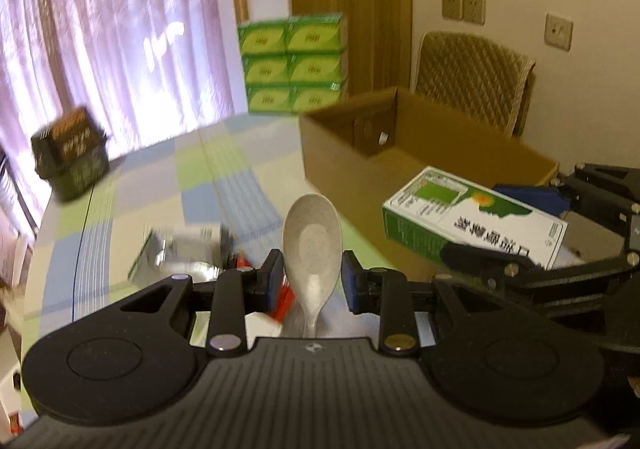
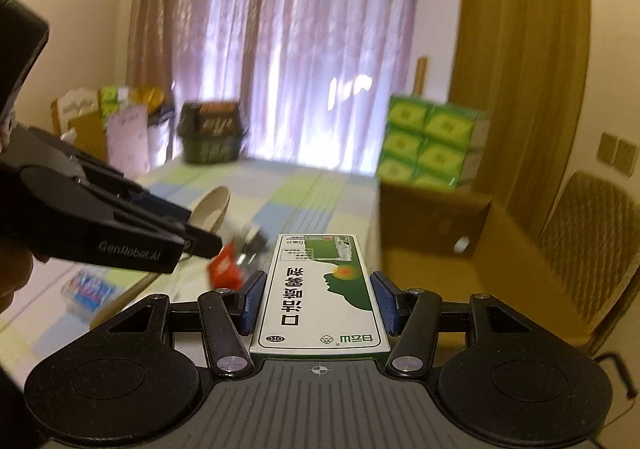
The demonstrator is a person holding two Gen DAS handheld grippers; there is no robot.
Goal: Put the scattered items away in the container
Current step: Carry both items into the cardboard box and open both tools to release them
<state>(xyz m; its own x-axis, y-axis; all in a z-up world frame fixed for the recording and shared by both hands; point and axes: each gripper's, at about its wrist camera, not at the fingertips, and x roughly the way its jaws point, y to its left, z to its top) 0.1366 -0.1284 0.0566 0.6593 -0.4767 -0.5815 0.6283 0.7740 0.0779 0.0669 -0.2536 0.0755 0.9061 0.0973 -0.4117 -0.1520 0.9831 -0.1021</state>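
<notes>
Fingers [image 1: 276, 281] on spoon [image 1: 312, 241], fingers [image 2: 254, 301] on box [image 2: 320, 301]

The spoon [image 1: 312, 245] is off-white with fine speckles. The medicine box [image 2: 324, 289] is white and green, with black lettering and a red-orange spot. The carton [image 1: 400, 153] is plain brown cardboard. A cloth [image 1: 200, 177] on the desk is checked in pale blue, green and cream. The stacked boxes [image 1: 294, 63] are bright green with yellow-green panels. Each hand-held gripper [image 2: 318, 303] is black with blue pads [image 2: 253, 299]. A red packet [image 2: 225, 267] lies on the cloth. The curtain [image 1: 120, 29] is lilac-pink.
</notes>
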